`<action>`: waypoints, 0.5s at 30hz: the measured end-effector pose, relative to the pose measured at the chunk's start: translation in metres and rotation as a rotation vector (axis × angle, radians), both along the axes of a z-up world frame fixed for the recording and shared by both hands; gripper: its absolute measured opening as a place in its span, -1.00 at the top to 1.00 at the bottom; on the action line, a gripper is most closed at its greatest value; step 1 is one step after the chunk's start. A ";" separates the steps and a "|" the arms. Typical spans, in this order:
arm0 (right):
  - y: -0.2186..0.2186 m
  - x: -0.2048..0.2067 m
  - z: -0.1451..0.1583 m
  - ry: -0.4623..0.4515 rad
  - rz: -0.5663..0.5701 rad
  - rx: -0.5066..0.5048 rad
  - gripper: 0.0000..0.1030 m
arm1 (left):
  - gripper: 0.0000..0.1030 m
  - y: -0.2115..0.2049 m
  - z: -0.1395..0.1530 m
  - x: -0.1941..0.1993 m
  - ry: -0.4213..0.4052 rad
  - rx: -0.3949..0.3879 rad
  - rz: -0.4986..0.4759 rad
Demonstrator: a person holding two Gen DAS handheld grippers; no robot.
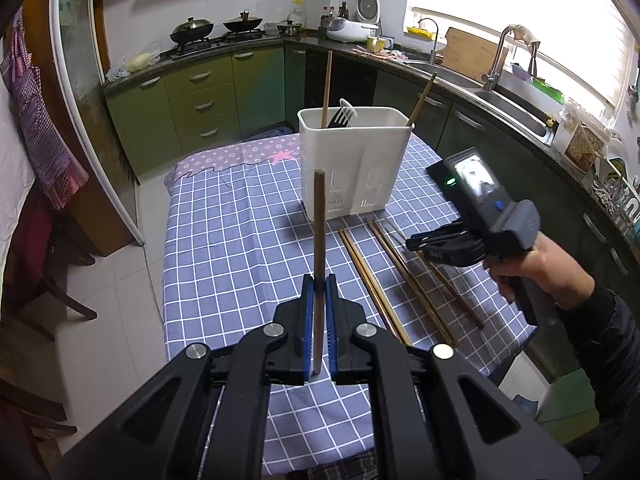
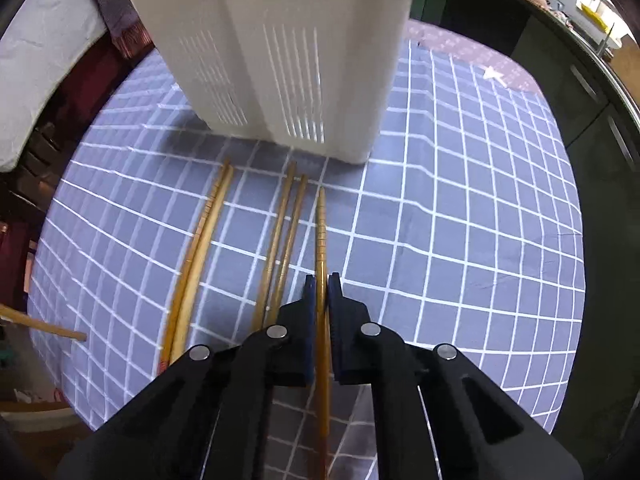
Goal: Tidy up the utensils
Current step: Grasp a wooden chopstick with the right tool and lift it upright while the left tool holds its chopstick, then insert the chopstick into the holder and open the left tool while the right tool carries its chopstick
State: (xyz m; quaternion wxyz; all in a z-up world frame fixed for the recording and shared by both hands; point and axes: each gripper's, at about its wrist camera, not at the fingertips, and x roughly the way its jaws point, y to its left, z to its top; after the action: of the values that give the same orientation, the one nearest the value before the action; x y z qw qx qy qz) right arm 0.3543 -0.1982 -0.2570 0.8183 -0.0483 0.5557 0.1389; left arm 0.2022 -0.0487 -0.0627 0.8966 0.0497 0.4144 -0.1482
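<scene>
My left gripper (image 1: 319,280) is shut on a brown chopstick (image 1: 319,232), held upright above the checked tablecloth (image 1: 240,240). Behind it stands the white utensil holder (image 1: 352,168) with two chopsticks and a black fork (image 1: 339,117) inside. My right gripper (image 2: 321,280), held by a hand (image 1: 536,268), points down at the table and is shut on a golden chopstick (image 2: 321,232) that lies on the cloth. Two more pairs of chopsticks (image 2: 200,248) (image 2: 284,232) lie to its left, in front of the holder (image 2: 280,60). The tip of the left-held chopstick (image 2: 40,326) shows at the left edge.
A black flat device (image 1: 438,172) lies on the table's right side near the holder. Green kitchen cabinets (image 1: 208,96), a stove with pans (image 1: 216,28) and a sink (image 1: 512,96) ring the table. Dark chairs (image 1: 44,280) stand on the left over tiled floor.
</scene>
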 end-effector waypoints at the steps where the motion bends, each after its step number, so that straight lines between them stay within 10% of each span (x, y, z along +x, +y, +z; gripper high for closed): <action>1: -0.003 -0.004 0.009 -0.025 -0.001 0.018 0.86 | 0.89 0.000 0.000 0.000 0.000 0.000 -0.001; 15: -0.051 -0.105 0.118 -0.378 -0.002 0.145 0.87 | 0.89 0.001 0.001 -0.004 -0.003 0.006 -0.001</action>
State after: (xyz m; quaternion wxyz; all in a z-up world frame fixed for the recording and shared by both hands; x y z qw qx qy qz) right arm 0.2491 -0.2497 -0.1392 0.9095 -0.0138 0.3809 0.1661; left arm 0.1978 -0.0479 -0.0619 0.8970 0.0529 0.4133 -0.1472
